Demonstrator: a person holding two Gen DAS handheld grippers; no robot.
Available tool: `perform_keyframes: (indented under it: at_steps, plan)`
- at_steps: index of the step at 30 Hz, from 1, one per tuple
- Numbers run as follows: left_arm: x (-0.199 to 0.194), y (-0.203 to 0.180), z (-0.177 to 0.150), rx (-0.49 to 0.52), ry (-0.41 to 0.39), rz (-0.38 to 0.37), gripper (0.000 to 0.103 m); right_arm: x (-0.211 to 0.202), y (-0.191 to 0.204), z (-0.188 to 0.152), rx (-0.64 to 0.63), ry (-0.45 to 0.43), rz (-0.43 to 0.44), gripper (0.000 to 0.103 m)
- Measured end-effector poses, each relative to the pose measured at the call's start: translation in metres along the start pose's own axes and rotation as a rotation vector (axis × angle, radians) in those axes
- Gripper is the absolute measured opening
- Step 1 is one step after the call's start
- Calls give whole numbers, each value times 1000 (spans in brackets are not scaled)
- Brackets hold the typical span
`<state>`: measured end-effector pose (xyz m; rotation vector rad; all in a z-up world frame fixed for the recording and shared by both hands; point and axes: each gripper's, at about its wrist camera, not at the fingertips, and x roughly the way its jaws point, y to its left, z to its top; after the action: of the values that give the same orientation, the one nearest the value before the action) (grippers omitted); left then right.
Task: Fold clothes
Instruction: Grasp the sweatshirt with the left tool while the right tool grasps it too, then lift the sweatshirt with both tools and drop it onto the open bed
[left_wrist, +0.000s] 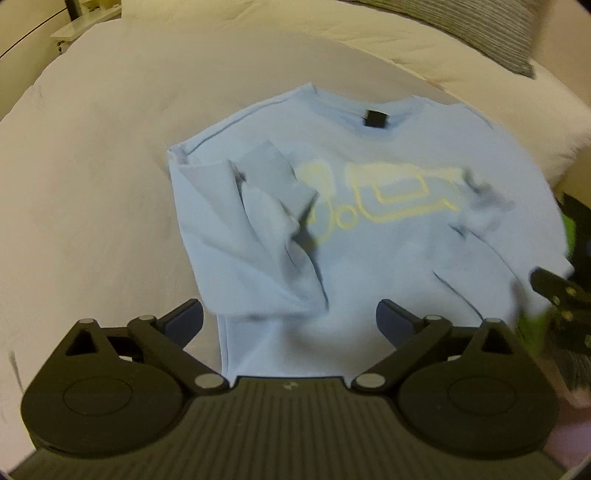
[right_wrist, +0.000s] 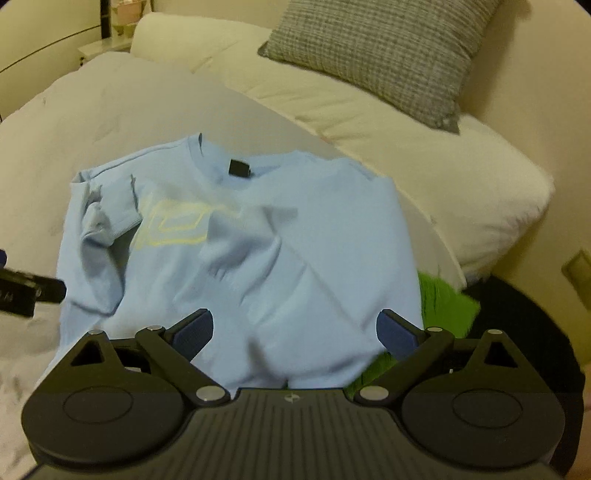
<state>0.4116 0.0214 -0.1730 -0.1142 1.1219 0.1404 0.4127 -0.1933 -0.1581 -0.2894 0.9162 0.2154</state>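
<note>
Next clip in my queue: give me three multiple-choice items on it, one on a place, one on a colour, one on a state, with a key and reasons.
1. Where does the T-shirt lie?
A. on the bed
B. on a chair
C. on the floor

2. What colour is the print on its front?
A. red
B. pale yellow
C. black

3. How does the left gripper stand?
A. shut on a sleeve
B. shut on the collar
C. open, holding nothing

Key: 1 A, the white bed and grey pillow surround it. 2 B, yellow outlines on light blue. 3 C, its fingers are spread with nothing gripped between them.
</note>
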Motion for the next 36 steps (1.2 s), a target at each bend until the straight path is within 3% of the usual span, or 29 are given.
perform_keyframes:
  at_steps: [6, 9, 10, 11, 12, 13, 14, 15, 17, 23, 26, 31, 36]
  plan:
    - [54, 15, 23, -62, 7, 19, 101, 38, 3, 8, -40, 3, 27, 97]
    - [82, 19, 30, -75, 19, 9, 86, 55, 7, 11, -55, 23, 46, 82]
    - [90, 20, 31, -79, 26, 2, 74, 60, 7, 12, -55, 30, 57, 79]
    - [96, 21, 32, -79, 35, -5, 43, 63, 8, 13, -49, 36, 73, 74]
    - [101, 22, 33, -78, 44, -12, 27, 64, 8, 13, -45, 41, 88, 62]
    - [102, 23, 32, -78, 49, -16, 15, 64, 8, 14, -40, 44, 106, 47]
    - [101, 24, 32, -78, 52, -19, 11, 62, 9, 14, -37, 41, 122, 37]
    - [91, 25, 30, -74, 27, -24, 9, 58, 10, 14, -36, 36, 130, 25]
    - [67, 27, 27, -64, -35, -33, 8, 45, 11, 16, -37, -3, 137, 14]
    - [-51, 56, 5, -132, -240, -72, 7, -25, 18, 38, -17, -222, 221, 13]
    - [-116, 81, -16, -190, -338, -27, 5, -64, 35, 48, -17, -311, 293, 13]
    - [-238, 129, -70, -289, -517, 55, 3, -148, 83, 48, -69, -468, 451, 13]
    - [-352, 168, -146, -365, -665, 126, 3, -235, 137, 32, -98, -575, 649, 12]
